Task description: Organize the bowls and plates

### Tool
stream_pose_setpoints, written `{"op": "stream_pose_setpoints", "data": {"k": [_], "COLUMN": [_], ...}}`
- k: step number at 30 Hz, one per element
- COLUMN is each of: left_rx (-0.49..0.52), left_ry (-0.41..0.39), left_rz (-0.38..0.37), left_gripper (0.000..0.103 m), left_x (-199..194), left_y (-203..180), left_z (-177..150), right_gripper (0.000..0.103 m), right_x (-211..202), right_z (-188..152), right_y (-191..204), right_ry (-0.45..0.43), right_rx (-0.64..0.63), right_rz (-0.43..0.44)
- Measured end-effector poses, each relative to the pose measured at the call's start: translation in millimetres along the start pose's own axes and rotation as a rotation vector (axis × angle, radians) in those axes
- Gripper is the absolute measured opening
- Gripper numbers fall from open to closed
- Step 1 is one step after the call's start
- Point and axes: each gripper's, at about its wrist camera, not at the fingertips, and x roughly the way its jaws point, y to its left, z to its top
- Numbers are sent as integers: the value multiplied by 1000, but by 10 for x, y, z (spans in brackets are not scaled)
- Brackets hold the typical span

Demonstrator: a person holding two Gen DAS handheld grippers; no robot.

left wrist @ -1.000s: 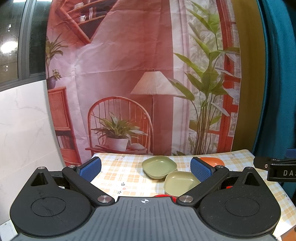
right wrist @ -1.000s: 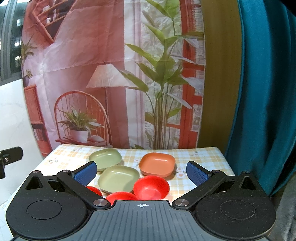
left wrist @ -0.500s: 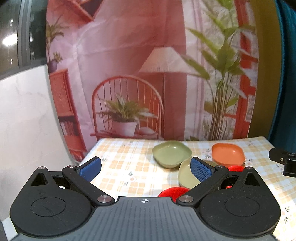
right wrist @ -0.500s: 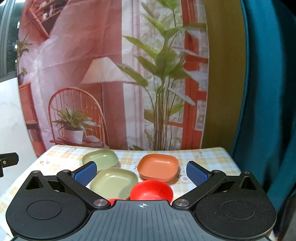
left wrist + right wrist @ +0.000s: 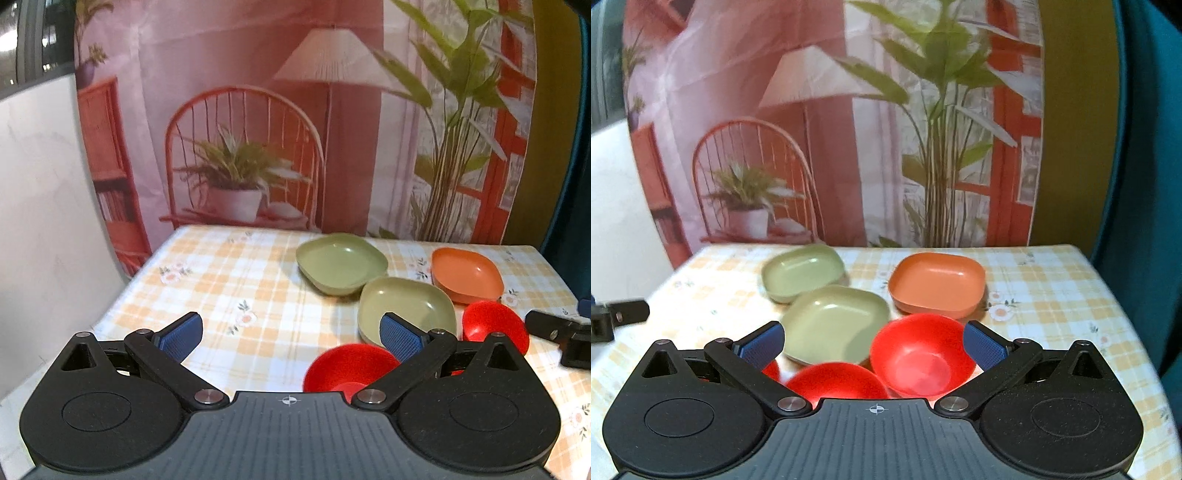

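Right wrist: red bowl (image 5: pixel 921 356) between spread jaws

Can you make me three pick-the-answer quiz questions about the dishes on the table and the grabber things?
1. Where is the orange dish?
A. far right of the dishes
B. inside a red bowl
C. on the floor

2. How many green dishes are there?
A. one
B. two
C. four

3. What is the right gripper doing?
A. squeezing a dish
C. holding a spoon
B. open, holding nothing

Answers:
1 A: it sits right of the far green dish, behind a red bowl.
2 B: that one plus the near green dish.
3 B: its blue pads stand wide apart, empty.
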Motion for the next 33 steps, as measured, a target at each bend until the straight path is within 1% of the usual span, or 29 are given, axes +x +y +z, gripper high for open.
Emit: {"op": "stream_pose_setpoints", "data": {"k": [2, 6, 7, 8, 9, 11, 12, 14, 16, 17, 19, 20, 21, 23, 25, 29, 31, 33], "left_rx": [-8, 4, 10, 13, 17, 18, 14, 4, -2, 5, 23, 25, 16, -46, -104, -79, -90, -94], "left_ry": [16, 48, 58, 71, 93, 128, 139, 158, 179, 185, 197, 203, 207, 214, 209, 219, 242, 266], "left_rz": [-10, -12, -15, -22, -28, -34, -35, -35, -49, -63, -74, -74, -75, -103, -123, -117, -139, -140], "left_gripper": [102, 100, 94, 84, 80, 66, 63, 55, 51, 44, 34, 34, 34, 34, 34, 34, 34, 34], "left_x": [81, 236, 272, 300, 348, 437, 476, 532, 592, 615, 641, 658, 674, 700, 723, 751, 776, 812], "left_y": [12, -2, -6, -12, -15, -19, -12, 9, 25, 26, 10, 6, 15, 82, 146, 102, 88, 73], "left_z": [-33, -112, -137, -161, -185, -225, -250, -289, -318, -329, -347, -356, -364, -382, -403, -425, -444, -474], "right_gripper": [103, 103, 103, 103, 103, 101, 100, 95, 92, 89, 84, 79, 76, 70, 67, 59, 56, 53], "right_x": [78, 202, 234, 268, 296, 359, 386, 431, 471, 488, 521, 535, 551, 587, 614, 695, 740, 789], "right_z": [-39, -129, -168, -195, -212, -247, -253, -252, -250, -244, -239, -235, -226, -209, -192, -140, -117, -100], "right_y": [18, -15, 0, 6, 14, 19, 22, 30, 44, 43, 62, 71, 89, 103, 128, 219, 289, 379], "right_ry": [25, 52, 62, 73, 85, 107, 115, 124, 130, 132, 138, 138, 140, 144, 146, 154, 159, 165], "right_rx": [3, 24, 22, 20, 19, 18, 19, 9, -2, -4, -9, -12, -16, -26, -39, -70, -90, -114], "right_rz": [-11, 37, 40, 40, 40, 57, 65, 81, 94, 101, 114, 116, 117, 131, 142, 184, 213, 242]}}
